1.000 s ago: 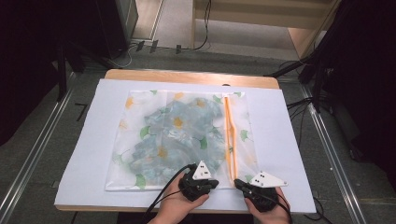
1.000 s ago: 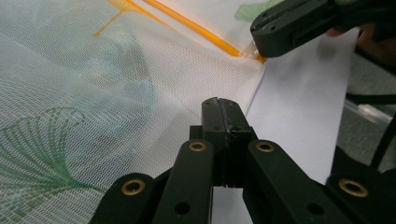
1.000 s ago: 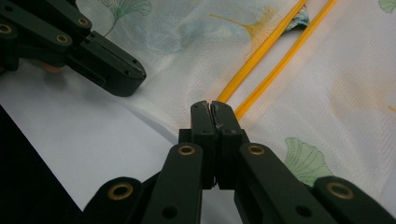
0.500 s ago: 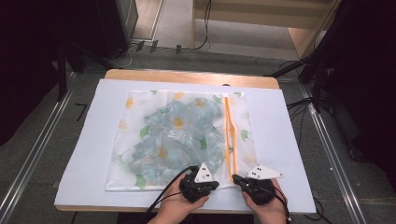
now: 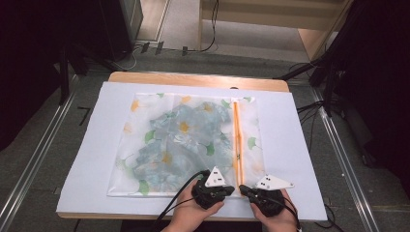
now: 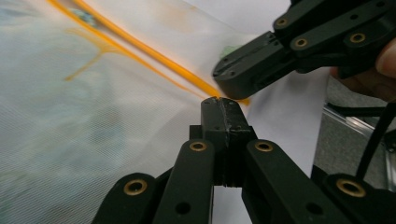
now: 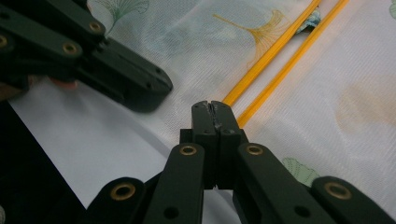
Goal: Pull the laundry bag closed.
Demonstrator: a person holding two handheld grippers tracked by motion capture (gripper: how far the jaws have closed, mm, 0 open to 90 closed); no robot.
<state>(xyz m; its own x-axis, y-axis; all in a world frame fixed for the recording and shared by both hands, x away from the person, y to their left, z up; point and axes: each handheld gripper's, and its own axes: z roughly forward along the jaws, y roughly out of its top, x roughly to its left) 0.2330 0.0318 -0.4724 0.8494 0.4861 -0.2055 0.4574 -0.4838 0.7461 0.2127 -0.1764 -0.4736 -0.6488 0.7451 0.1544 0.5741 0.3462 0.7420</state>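
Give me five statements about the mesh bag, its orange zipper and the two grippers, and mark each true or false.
1. The mesh bag lies flat on the white sheet. True.
2. The orange zipper runs along the bag's left side in the high view. False: it runs near the bag's right side.
3. The left gripper has its jaws wide open. False: its jaws are closed together.
4. The right gripper has its tips close to the near end of the zipper. True.
5. The bag is empty. False: a blue-green patterned cloth shows through the mesh.
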